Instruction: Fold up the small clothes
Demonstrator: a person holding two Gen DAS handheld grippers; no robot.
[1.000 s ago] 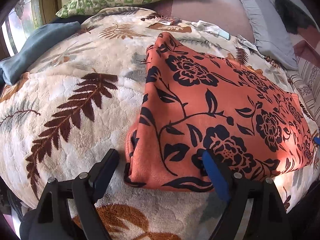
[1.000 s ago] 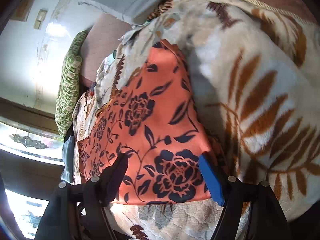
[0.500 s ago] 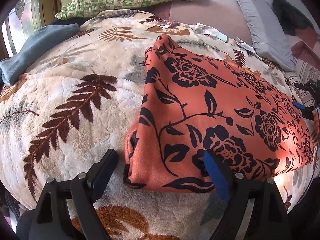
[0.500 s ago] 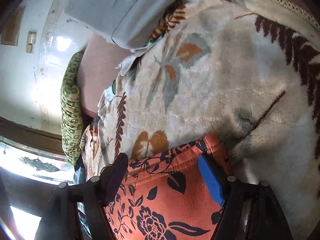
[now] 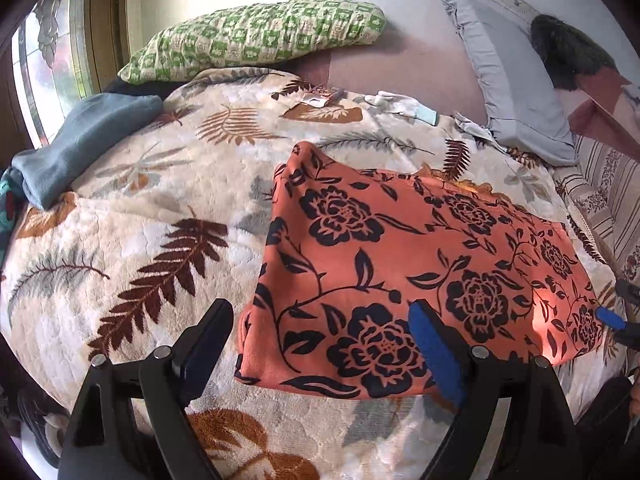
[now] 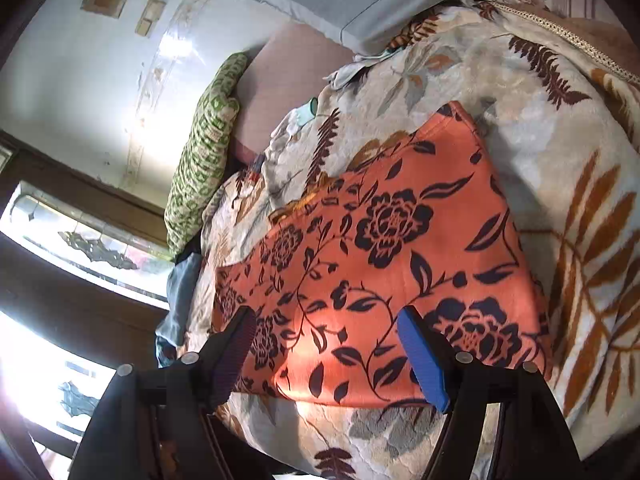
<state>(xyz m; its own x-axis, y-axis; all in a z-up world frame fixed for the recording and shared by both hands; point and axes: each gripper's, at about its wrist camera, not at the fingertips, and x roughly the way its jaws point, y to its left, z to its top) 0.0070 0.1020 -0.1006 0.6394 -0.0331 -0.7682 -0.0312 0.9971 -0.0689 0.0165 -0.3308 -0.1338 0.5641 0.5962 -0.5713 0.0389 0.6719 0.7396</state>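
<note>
An orange cloth with a black flower print [image 5: 400, 276] lies folded flat on a cream leaf-patterned blanket [image 5: 132, 240]; it also shows in the right wrist view [image 6: 380, 264]. My left gripper [image 5: 320, 340] is open and empty, hovering above the cloth's near left corner. My right gripper [image 6: 326, 340] is open and empty, over the cloth's near edge at its other end. Its blue fingertip [image 5: 610, 318] shows at the right edge of the left wrist view.
A green checked pillow [image 5: 256, 36] and a grey pillow [image 5: 516, 80] lie at the head of the bed. A blue folded garment [image 5: 80, 140] lies at the left by the window. Small white items [image 5: 400, 104] lie beyond the cloth.
My right gripper swung over to the cloth's far corner and has come back over its near edge, open throughout. My left gripper has pulled back and risen slightly. The cloth lies as before.
</note>
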